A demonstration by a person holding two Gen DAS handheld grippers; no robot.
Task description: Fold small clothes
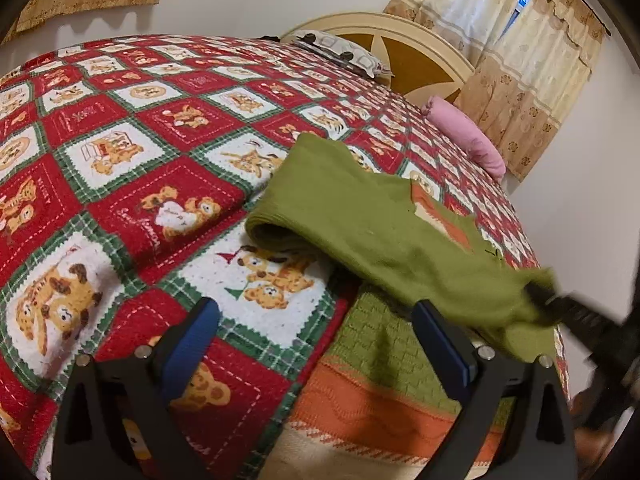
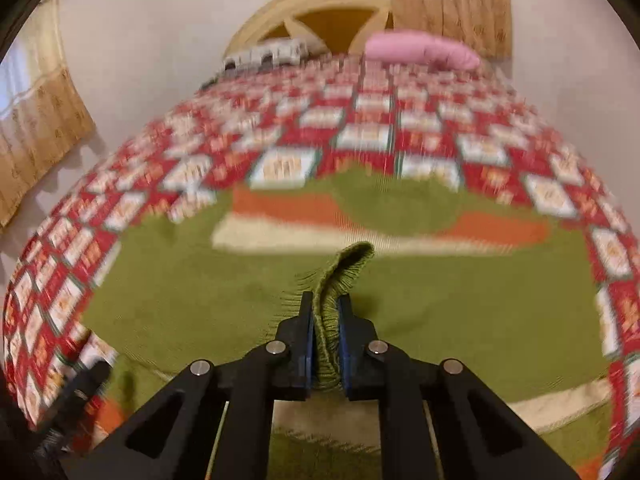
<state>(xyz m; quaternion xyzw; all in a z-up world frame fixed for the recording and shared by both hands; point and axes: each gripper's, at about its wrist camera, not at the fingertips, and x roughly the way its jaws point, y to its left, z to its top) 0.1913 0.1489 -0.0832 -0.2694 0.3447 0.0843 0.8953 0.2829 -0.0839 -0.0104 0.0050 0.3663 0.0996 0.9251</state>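
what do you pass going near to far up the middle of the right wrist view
right gripper shut on the green sweater's cuff → green sweater body → its cream and orange stripes → red teddy-bear quilt → pink pillow → cream headboard

sweater on bedspread, pillows behind against headboard

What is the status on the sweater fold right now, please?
Right gripper shut on green sweater cuff, sleeve lifted over the body. Left gripper open, empty, above the bedspread. Nothing in the way.
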